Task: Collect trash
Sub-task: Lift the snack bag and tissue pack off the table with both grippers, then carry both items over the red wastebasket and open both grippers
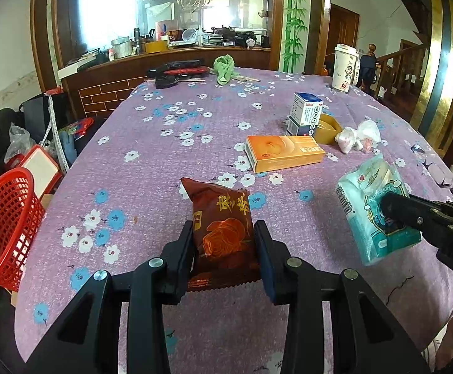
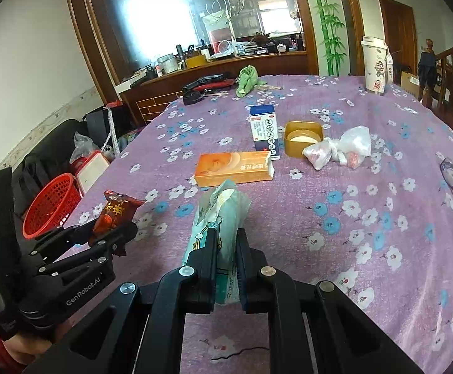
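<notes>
While both grippers hang over purple floral cloth (image 1: 170, 162), red basket (image 1: 3, 227) sits off table edge, far left of left gripper (image 1: 223, 243). Left gripper: jaws partly closed, clamped on brown snack packet (image 1: 220, 218), packet upright, raised off cloth. Orange box (image 1: 284, 152) lies ahead of it, to right; blue-white box (image 1: 304, 113) upright just behind. Right gripper (image 2: 226, 249): jaws nearly closed, pinching pale teal tissue pack (image 2: 217, 215), also off cloth. White plastic wad (image 2: 338, 151) ahead-right, beside yellow tub (image 2: 302, 138).
</notes>
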A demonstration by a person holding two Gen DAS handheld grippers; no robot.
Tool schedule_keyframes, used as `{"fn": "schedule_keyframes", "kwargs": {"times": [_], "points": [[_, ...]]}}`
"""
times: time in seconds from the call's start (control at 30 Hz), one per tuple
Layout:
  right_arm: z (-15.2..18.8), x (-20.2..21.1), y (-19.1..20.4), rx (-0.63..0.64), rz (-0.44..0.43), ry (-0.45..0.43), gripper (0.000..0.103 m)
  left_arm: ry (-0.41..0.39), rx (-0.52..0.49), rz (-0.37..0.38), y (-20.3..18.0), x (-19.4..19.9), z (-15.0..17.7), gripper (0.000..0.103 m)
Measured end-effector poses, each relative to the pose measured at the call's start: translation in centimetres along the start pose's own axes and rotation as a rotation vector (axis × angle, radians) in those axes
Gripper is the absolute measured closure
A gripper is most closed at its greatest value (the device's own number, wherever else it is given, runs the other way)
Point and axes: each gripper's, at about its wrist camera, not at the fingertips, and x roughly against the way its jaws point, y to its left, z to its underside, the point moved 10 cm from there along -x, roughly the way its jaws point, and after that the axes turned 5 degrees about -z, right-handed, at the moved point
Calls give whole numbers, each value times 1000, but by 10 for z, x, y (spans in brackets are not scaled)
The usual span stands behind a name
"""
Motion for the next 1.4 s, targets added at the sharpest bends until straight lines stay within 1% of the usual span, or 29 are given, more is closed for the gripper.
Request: {"fn": "schedule_keyframes", "kwargs": {"times": [0.27, 0.43, 0.7, 1.0, 1.2, 1.4], "points": [[-1, 7, 12, 17, -6, -12, 92, -31, -7, -32, 5, 12, 1, 67], [2, 1, 15, 20, -13, 2, 92, -31, -8, -44, 6, 11, 3, 67], [-1, 3, 16, 15, -13, -4, 92, -48, -4, -57, 7, 12, 0, 67], [3, 3, 26, 19, -18, 6, 92, -41, 5, -45, 9, 15, 2, 67], [1, -2, 42, 31, -48, 15, 92, -53, 28, -53, 23, 25, 5, 67], [-8, -4, 61, 61, -65, 13, 92, -73, 71, -59, 43, 35, 2, 67]]}}
